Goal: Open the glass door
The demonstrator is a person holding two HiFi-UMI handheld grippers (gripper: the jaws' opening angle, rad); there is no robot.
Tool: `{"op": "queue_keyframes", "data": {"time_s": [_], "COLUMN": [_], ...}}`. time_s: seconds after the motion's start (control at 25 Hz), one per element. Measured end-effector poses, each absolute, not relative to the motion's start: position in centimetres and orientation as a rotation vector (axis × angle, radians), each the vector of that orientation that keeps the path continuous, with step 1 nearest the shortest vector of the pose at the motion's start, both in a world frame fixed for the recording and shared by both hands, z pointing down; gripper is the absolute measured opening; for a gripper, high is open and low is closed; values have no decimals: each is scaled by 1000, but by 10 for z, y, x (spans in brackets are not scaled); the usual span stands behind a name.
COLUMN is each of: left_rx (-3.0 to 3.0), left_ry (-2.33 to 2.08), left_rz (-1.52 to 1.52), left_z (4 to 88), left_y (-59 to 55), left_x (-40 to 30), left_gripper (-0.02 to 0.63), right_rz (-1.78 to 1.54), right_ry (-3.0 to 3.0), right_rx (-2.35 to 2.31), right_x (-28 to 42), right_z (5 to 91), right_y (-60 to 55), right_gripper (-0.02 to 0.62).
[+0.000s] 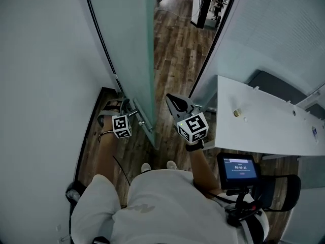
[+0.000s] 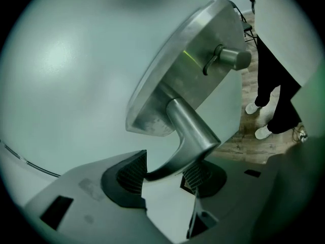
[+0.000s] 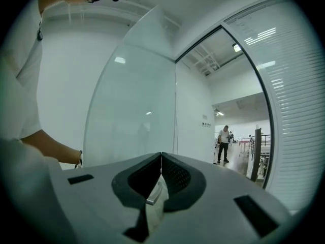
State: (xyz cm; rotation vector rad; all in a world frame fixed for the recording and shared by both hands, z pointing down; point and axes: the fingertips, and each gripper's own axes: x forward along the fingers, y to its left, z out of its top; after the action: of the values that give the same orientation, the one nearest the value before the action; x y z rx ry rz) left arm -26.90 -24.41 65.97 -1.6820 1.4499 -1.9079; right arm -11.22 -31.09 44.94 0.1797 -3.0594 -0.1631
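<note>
- The glass door [image 1: 129,50] stands ajar in the head view. Its frosted panel runs from 12 o'clock down to the centre, with its free edge turned towards the person.
- Past that edge, at 12 to 1 o'clock, a strip of wooden floor [image 1: 175,44] leads out through the gap. A second glass wall [image 1: 274,24] closes the 2 o'clock side.
- A white desk [image 1: 264,123] juts in at 3 o'clock, near the right gripper [image 3: 161,156]. A small lit screen [image 1: 238,168] sits at 4 o'clock.
- In the right gripper view a distant person [image 3: 223,144] stands at 3 o'clock in the hall beyond.
- The left gripper [image 2: 165,172] is angled down at the door's metal plate [image 2: 177,75], with a knob [image 2: 231,57] at 1 o'clock.
- Its jaws are spread with the lever handle [image 2: 193,131] lying between the pads [image 2: 133,173]. The lever is close against the pad at 5 o'clock, and a gap shows at the other pad.
- The right gripper is held about level beside the door's edge, aimed through the gap. Its jaws are pressed together and hold nothing.
- A bare forearm [image 1: 200,161] runs back from it towards 5 o'clock.
</note>
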Motion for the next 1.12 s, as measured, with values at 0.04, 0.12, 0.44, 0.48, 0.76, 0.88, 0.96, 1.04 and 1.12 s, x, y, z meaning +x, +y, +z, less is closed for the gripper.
{"op": "queue_keyframes", "data": {"time_s": [0.04,0.12,0.44,0.48,0.76,0.88,0.96,1.04,1.12], "left_rx": [-1671,-1649,-1570,-1557,-1438,-1408,-1400,-1378,-1349], "left_ry": [1440,1427,1296,1279,1200,1178,1170,1167,1161], "left_rz": [-1923,-1950,-2085,-2106,-2231,-2260,-2272,-2280,-2291], "left_z": [656,651,648,648,640,643,647,636,628], "left_y": [-236,-221,-178,-171,-130,-115,-106,-97,-86], "left_x": [-269,-271,-287,-288,-300,-309,-317,-317,-316], "left_gripper": [186,186,186,186,186,187,189,190,190], "right_rz": [-172,-192,-284,-294,-353,-389,-425,-482,-535], "right_ry": [-3057,-3051,-2989,-2976,-2903,-2866,-2832,-2786,-2735], "right_rx": [154,105,-119,-151,-325,-388,-421,-453,-484], "right_x": [-115,-119,-142,-144,-152,-161,-169,-173,-174], "right_z": [447,445,454,456,469,478,490,502,514], "right_y": [-304,-291,-249,-242,-201,-186,-178,-169,-160], "right_gripper": [3,3,3,3,3,4,5,5,6]}}
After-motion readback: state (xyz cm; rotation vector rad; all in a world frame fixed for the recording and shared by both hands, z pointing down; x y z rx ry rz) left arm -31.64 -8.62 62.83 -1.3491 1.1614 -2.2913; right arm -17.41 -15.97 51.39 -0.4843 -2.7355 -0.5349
